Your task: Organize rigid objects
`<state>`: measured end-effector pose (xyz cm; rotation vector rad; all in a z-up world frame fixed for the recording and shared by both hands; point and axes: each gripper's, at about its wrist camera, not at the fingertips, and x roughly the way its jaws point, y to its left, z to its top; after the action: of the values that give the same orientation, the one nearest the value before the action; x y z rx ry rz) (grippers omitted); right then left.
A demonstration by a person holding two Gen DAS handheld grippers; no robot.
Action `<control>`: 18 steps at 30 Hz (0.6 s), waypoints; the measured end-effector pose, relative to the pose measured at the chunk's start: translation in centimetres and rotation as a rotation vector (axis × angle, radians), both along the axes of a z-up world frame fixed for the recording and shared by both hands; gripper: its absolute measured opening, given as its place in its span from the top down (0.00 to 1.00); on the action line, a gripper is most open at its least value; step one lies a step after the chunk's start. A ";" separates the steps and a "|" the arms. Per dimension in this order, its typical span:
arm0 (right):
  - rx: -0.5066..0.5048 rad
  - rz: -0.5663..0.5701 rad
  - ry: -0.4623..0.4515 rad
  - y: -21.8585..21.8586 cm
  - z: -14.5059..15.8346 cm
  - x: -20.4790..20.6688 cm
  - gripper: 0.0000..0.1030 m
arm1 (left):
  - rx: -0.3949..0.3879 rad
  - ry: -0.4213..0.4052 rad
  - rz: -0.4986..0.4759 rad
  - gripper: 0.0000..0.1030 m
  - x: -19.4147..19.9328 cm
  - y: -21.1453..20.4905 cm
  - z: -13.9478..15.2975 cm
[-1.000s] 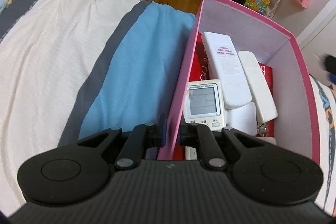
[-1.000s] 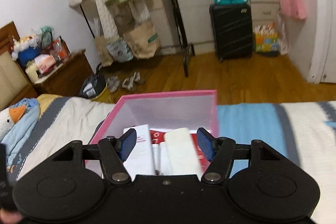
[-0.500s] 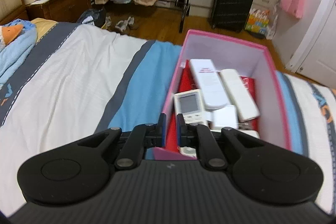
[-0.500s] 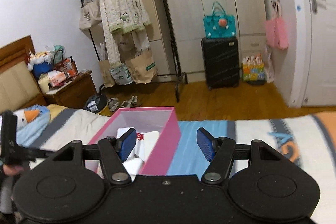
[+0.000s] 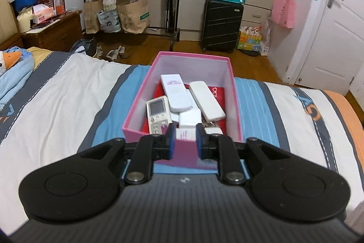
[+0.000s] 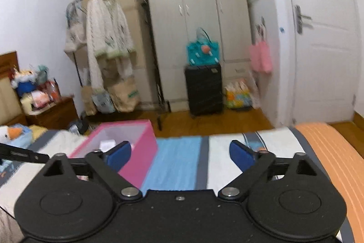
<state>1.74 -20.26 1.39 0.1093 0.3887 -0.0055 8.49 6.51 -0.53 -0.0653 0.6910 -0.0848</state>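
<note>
A pink box (image 5: 136,111) sits on the striped bed and holds several white remotes: one with a screen (image 5: 158,114), a wide one (image 5: 176,93) and a long slim one (image 5: 207,100). My left gripper (image 5: 184,144) hovers in front of the box's near wall, its jaws opening, with nothing pressed between the blue pads. In the right wrist view the pink box (image 6: 145,147) lies to the left. My right gripper (image 6: 180,153) is above the blue stripe of the bedspread, jaws opening wide and empty.
The bedspread (image 5: 56,101) has white, grey, blue and orange stripes. A blue duck plush (image 5: 11,65) lies at the left. Beyond the bed are a nightstand (image 5: 54,31), a clothes rack with bags (image 5: 127,10), a black suitcase (image 5: 221,26) and a white door (image 5: 336,26).
The left gripper let go of the box's near wall, drew back and rose. The right gripper pulled back from over the box, swung right and opened wider.
</note>
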 end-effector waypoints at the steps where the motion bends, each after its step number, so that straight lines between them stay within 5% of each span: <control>1: -0.016 -0.002 0.003 0.2 -0.1 -0.2 0.06 | 0.010 -0.003 0.001 0.70 -0.7 -0.5 -0.1; 6: -0.068 -0.034 -0.052 1.2 0.7 -1.8 0.00 | -0.012 -0.029 -0.049 0.57 -3.2 -2.2 -0.7; 12: -0.063 -0.040 -0.067 1.2 1.2 -3.2 0.00 | 0.031 -0.086 -0.047 0.21 -5.2 -4.0 -0.6; 18: -0.066 -0.013 0.078 1.4 1.0 -2.0 0.00 | 0.090 -0.113 -0.060 0.05 -6.6 -5.9 -0.1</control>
<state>-0.27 -18.87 2.38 0.0465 0.4655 -0.0355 1.91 0.66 -0.67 0.0467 0.5830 -0.1143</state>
